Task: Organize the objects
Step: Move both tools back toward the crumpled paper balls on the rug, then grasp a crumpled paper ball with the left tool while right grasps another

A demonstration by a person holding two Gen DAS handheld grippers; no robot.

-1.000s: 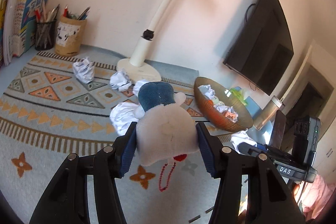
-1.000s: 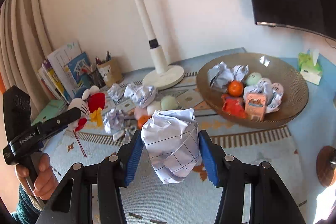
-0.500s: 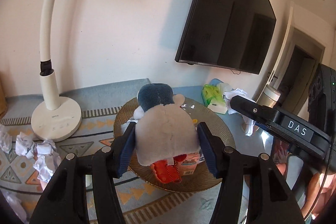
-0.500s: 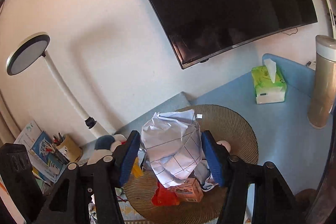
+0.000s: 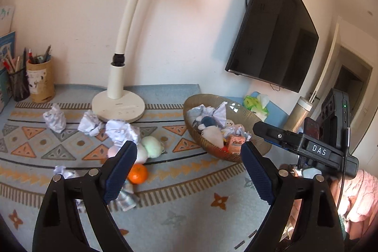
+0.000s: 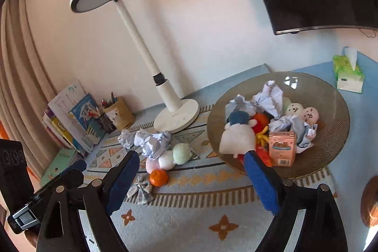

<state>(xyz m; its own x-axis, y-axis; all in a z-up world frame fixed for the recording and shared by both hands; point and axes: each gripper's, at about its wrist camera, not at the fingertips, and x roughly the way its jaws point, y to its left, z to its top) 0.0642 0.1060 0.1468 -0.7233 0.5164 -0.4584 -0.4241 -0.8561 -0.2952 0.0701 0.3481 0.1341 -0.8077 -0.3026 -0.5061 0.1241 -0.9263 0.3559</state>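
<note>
The brown bowl (image 6: pixel 330 96) holds a white plush with a blue cap (image 6: pixel 236 134), crumpled paper balls (image 6: pixel 271 96), a small pink carton (image 6: pixel 282 148) and two egg-like toys. It also shows in the left wrist view (image 5: pixel 243 112). On the patterned mat lie an orange (image 6: pixel 158 177), pastel soft balls (image 6: pixel 182 151), a small bow (image 6: pixel 141 189) and several paper balls (image 5: pixel 55 118). My left gripper (image 5: pixel 186 174) is open and empty above the mat. My right gripper (image 6: pixel 189 181) is open and empty in front of the bowl.
A white desk lamp (image 5: pixel 118 105) stands behind the paper balls. Pen cups (image 5: pixel 40 79) and books (image 6: pixel 68 115) are at the far left. A green tissue pack (image 6: pixel 347 74) and a tumbler (image 5: pixel 300 115) sit right of the bowl. A TV (image 5: pixel 274 39) hangs on the wall.
Both grippers have opened. The plush from the left and the paper ball from the right now lie in the bowl, and both grippers have pulled back over the mat.
</note>
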